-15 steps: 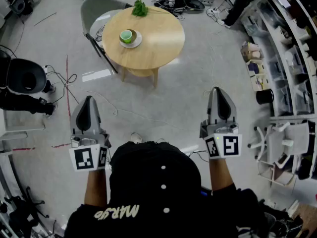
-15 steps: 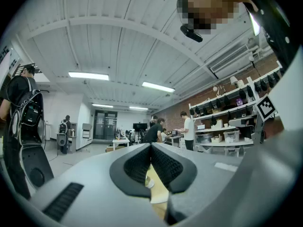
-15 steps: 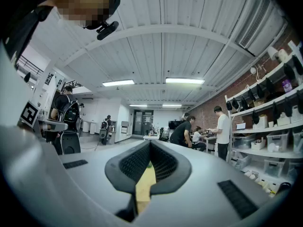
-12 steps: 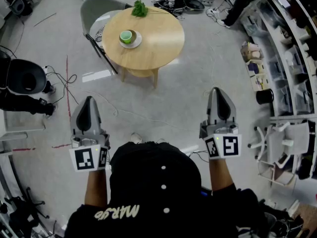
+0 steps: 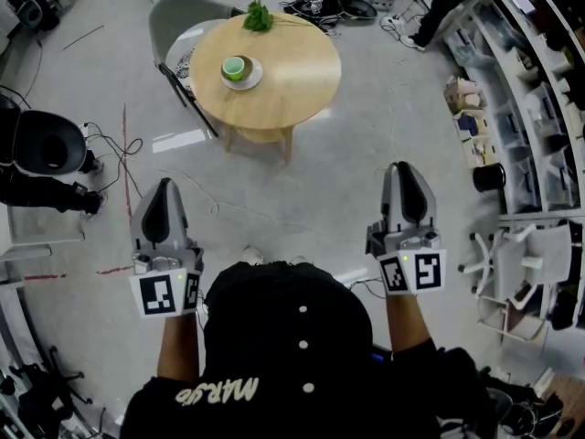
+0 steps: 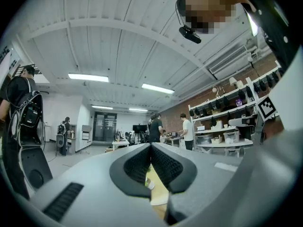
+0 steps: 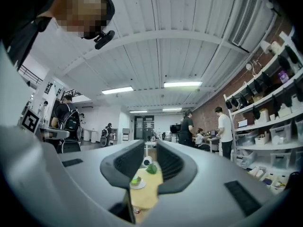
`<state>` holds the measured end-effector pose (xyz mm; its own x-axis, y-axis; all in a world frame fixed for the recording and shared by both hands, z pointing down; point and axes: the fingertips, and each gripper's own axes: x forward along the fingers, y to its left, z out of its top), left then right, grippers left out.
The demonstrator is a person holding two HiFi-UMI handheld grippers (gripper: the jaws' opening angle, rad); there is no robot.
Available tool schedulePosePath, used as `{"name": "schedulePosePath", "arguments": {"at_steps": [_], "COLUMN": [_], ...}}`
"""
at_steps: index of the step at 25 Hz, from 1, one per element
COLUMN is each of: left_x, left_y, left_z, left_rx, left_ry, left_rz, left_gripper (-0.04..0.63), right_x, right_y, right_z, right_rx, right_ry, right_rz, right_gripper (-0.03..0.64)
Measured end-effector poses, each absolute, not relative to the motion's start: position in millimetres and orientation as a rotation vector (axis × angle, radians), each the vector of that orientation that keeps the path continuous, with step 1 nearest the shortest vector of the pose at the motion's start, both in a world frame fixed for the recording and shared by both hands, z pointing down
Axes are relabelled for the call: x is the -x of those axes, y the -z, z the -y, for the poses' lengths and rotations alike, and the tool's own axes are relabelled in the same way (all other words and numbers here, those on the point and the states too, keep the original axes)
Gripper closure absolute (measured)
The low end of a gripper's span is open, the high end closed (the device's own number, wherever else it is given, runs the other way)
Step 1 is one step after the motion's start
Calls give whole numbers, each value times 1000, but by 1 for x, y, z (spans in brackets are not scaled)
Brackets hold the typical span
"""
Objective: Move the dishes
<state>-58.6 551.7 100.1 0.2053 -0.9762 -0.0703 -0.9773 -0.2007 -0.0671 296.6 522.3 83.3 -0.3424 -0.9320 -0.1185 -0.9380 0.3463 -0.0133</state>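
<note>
A green cup [image 5: 234,66] stands on a white saucer [image 5: 248,78] on the left part of a round wooden table [image 5: 288,80], far ahead of me. A small green plant [image 5: 258,15] sits at the table's far edge. My left gripper [image 5: 163,186] is held level over the floor, well short of the table, its jaws shut with nothing in them [image 6: 150,148]. My right gripper [image 5: 403,168] is level beside it, jaws a narrow gap apart and empty [image 7: 150,148]. Through that gap I see the cup [image 7: 136,179], the saucer [image 7: 140,185] and the plant [image 7: 152,169].
A grey chair [image 5: 178,16] stands behind the table at the left. Shelving with boxes [image 5: 539,108] lines the right side, with a white chair [image 5: 530,263] near it. A black chair [image 5: 46,140] and cables [image 5: 119,144] lie at the left. People [image 7: 222,129] stand far off.
</note>
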Motion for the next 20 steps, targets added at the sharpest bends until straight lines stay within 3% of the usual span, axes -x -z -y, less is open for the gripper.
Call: {"name": "schedulePosePath", "arguments": {"at_steps": [2,3,20], "left_x": [60,61,119], "left_y": [-101,-101,-113], "left_z": [-553,-553,-547], "left_rx": [2362,2362,2415], "left_ry": [-19,-19,-18], "left_rz": [-1924,-1925,-1873], "left_gripper": [592,592,592], "right_x": [-295,-294,-237], "right_y": [-83,-83,-94], "right_z": [-521,-521,-518], "right_rx": [1726,1727,1820], "right_ry": [-79,-75,-107], "right_rz": [-2482,-2474,-2480], "right_gripper": [364,321,341]}}
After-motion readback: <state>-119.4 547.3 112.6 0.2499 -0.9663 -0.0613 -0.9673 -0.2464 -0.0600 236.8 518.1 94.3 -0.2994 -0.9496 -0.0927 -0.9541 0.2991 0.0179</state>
